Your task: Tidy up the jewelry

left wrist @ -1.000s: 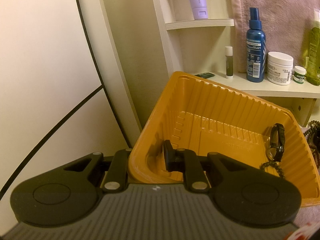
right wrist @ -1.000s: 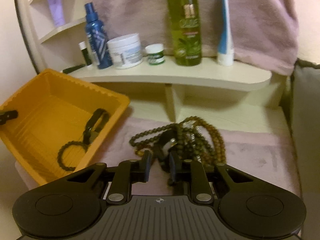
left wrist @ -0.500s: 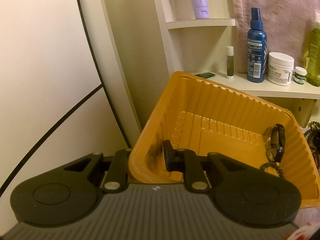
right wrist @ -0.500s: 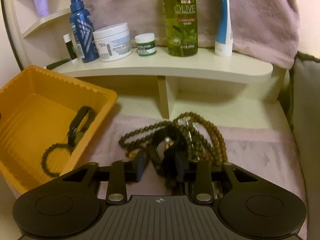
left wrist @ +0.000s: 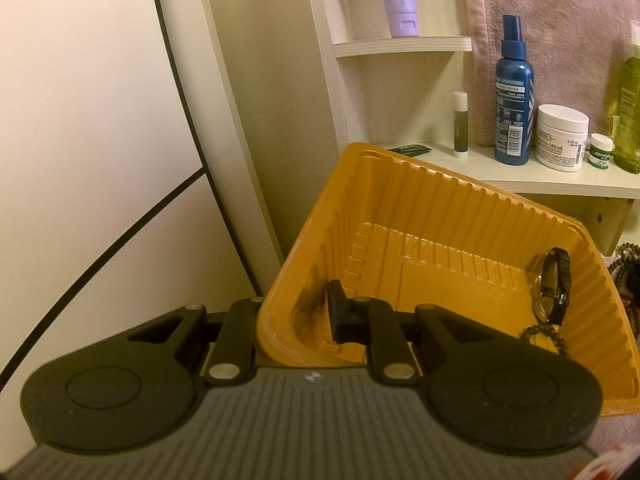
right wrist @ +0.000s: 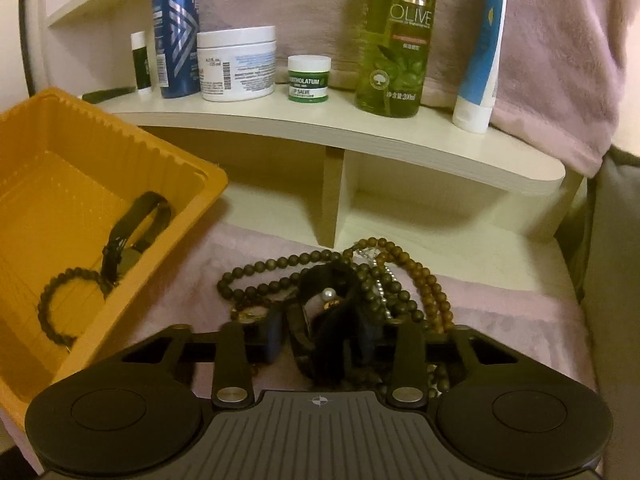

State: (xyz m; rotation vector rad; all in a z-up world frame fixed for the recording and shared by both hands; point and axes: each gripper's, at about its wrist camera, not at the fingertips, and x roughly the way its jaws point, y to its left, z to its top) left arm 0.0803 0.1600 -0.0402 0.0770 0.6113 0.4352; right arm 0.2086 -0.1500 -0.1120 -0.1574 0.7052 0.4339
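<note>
My left gripper (left wrist: 296, 320) is shut on the near wall of the orange tray (left wrist: 440, 200), one finger outside and one inside. In the tray lie a black watch (left wrist: 556, 280) and a dark bead bracelet (left wrist: 548, 332); the right wrist view shows the same tray (right wrist: 200, 176), watch (right wrist: 136, 224) and bracelet (right wrist: 52, 300). My right gripper (right wrist: 318, 336) is low over a tangled pile of brown bead necklaces (right wrist: 400, 268) on the pink cloth. Its jaws are closing around a black band with a pearl (right wrist: 328, 280); a small gap still shows beside the left pad.
A curved white shelf (right wrist: 400, 140) behind the pile carries a blue spray bottle (right wrist: 176, 28), a white cream jar (right wrist: 238, 64), a small green jar (right wrist: 310, 78), an olive bottle (right wrist: 396, 36) and a tube (right wrist: 480, 60). A pink towel (right wrist: 560, 40) hangs behind.
My right gripper has moved forward and down onto the necklace pile, spread its jaws, then narrowed them around the black band. The left gripper and the tray have stayed put.
</note>
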